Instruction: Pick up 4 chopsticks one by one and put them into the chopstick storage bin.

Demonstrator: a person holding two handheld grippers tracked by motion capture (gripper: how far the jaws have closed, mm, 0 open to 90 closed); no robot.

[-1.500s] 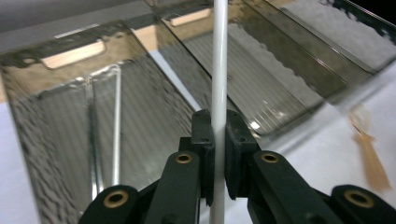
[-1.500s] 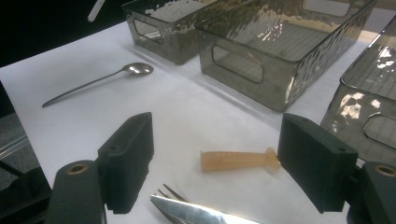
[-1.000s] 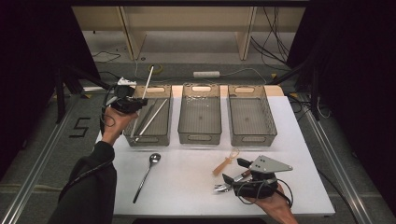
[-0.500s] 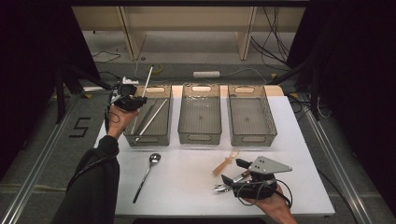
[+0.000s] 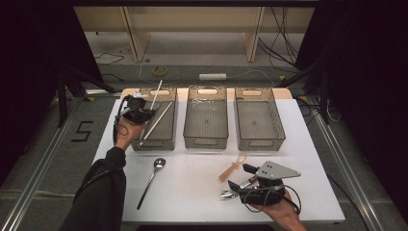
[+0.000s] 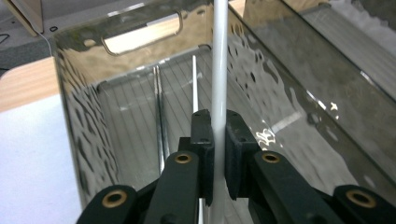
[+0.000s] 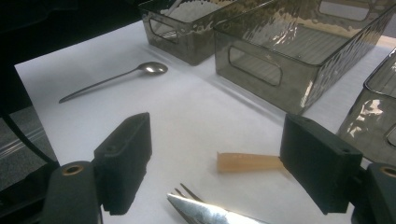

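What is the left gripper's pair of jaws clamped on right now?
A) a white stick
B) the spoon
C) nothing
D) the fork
A: in the left gripper view the left gripper has its jaws closed on a white stick above the leftmost bin.

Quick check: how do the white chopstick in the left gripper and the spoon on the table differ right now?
The white chopstick is clamped in the left gripper, tilted over the left bin; the spoon lies flat on the white table, untouched. The chopstick is plain white; the spoon is shiny metal with a rounded bowl. Both are long and slim.
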